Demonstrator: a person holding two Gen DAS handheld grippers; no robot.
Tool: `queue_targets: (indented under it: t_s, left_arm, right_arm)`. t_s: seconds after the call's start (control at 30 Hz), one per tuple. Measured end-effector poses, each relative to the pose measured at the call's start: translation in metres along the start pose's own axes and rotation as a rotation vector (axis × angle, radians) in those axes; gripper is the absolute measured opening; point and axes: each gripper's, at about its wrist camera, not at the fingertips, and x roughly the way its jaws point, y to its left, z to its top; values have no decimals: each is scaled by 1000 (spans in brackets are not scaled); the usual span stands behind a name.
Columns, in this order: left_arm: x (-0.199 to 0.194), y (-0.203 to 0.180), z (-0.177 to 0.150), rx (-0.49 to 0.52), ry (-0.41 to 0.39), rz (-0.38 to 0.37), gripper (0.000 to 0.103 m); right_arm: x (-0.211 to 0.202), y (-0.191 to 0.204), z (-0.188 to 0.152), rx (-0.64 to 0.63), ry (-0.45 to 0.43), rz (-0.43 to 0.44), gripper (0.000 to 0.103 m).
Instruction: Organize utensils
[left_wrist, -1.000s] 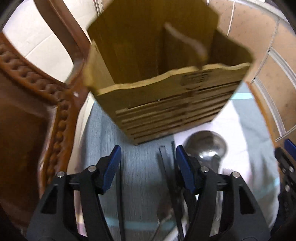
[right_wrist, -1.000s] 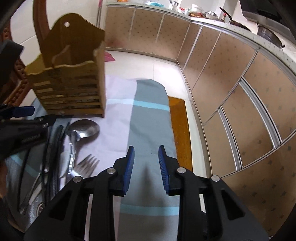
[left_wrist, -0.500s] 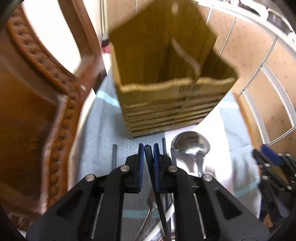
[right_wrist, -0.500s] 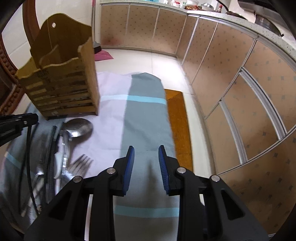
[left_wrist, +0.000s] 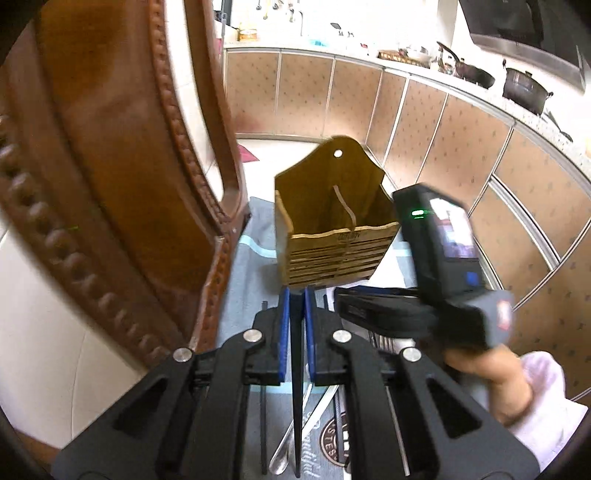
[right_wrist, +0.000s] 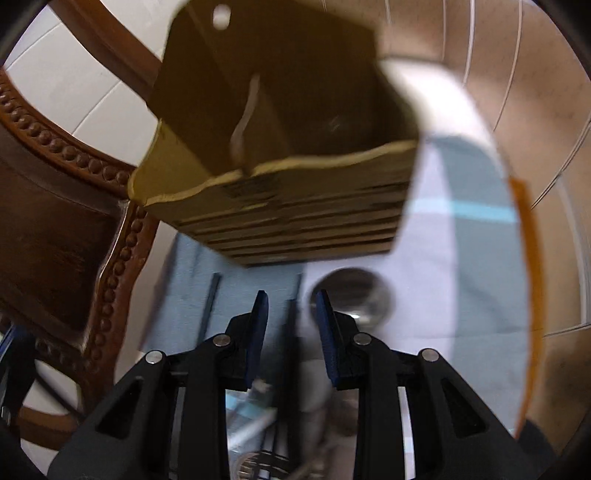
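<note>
Gripping a chopstick lengthwise, the left tongs face the holder ahead; right tongs gape empty.

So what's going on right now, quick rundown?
Left gripper shut on a thin black chopstick. Right gripper open, empty, above the steel spoon. Slatted wooden utensil holder ahead, path unblocked.

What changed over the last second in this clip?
The left gripper closed its jaws on a black chopstick and lifted it off the cloth. The right gripper, jaws still apart and empty, swung over the utensil pile by the spoon. The wooden utensil holder stayed put.
</note>
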Motion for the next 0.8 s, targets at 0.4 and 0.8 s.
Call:
queue_targets:
  t_s: [0.4, 0.8]
  left_arm:
    - [-22, 10, -6, -19, -33, -21, 8]
    - [-45, 1, 0, -15, -84, -24, 7]
  right_arm:
    - [43, 31, 5, -66, 89, -123, 29]
    - [-70, 62, -4, -101, -88, 2, 8]
